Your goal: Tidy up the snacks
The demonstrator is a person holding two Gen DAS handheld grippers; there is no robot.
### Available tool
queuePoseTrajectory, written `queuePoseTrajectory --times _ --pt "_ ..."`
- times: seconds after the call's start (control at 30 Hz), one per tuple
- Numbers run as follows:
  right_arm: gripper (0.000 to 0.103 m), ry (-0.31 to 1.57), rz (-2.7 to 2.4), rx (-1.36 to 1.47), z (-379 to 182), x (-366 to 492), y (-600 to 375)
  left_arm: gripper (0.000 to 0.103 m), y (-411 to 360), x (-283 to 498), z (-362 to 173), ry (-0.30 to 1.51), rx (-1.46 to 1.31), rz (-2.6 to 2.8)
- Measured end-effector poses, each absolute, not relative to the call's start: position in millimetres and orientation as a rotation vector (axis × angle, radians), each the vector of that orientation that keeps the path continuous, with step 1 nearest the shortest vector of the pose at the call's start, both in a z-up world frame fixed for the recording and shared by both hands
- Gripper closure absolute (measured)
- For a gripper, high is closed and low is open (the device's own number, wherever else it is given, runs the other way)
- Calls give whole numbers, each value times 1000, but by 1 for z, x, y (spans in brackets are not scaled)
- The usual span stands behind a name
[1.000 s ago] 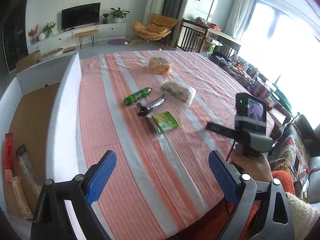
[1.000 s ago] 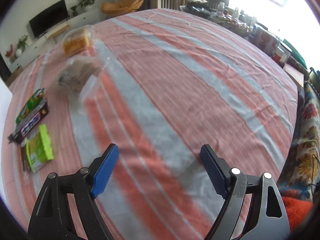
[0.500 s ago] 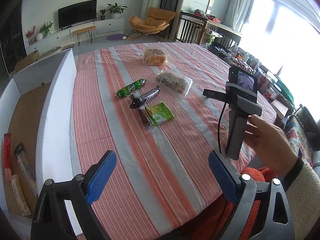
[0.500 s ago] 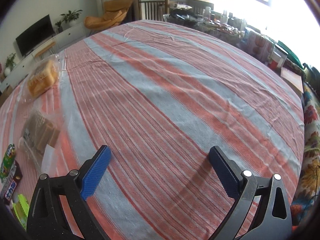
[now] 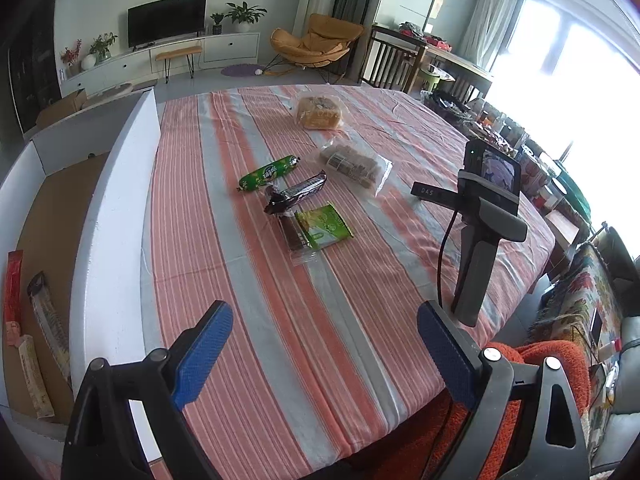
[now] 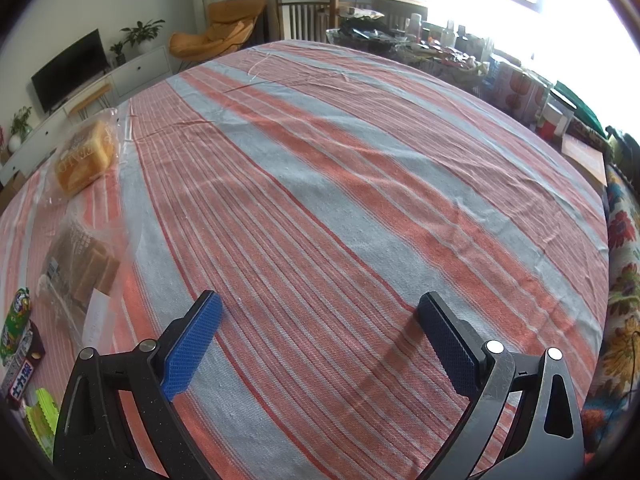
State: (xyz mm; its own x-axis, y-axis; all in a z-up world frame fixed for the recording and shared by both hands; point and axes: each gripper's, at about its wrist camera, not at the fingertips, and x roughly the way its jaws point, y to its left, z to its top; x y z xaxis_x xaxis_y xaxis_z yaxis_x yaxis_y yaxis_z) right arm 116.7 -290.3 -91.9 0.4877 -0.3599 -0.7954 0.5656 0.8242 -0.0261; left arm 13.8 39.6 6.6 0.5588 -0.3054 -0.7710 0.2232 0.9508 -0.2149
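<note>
Snacks (image 5: 298,196) lay mid-bench, none picked up yet.

A few already sat in the box (image 5: 116,200) beside the bench (image 5: 360,280). Both the left gripper (image 5: 324,354) and right gripper (image 6: 318,342) gaped wide and empty, well short of the pile; next, I judged, one must reach for the nearest packet (image 5: 324,226).

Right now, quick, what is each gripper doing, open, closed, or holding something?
Left gripper: open, holding nothing, above the striped tablecloth.
Right gripper: open, holding nothing, standing on the tablecloth by itself.
</note>
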Motion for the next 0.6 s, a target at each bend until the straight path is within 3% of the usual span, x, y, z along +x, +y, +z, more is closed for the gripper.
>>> queuePoseTrajectory --times 0.6 --pt "3 899 -570 253 -93 117 -291 10 46 14 23 885 -126 -318"
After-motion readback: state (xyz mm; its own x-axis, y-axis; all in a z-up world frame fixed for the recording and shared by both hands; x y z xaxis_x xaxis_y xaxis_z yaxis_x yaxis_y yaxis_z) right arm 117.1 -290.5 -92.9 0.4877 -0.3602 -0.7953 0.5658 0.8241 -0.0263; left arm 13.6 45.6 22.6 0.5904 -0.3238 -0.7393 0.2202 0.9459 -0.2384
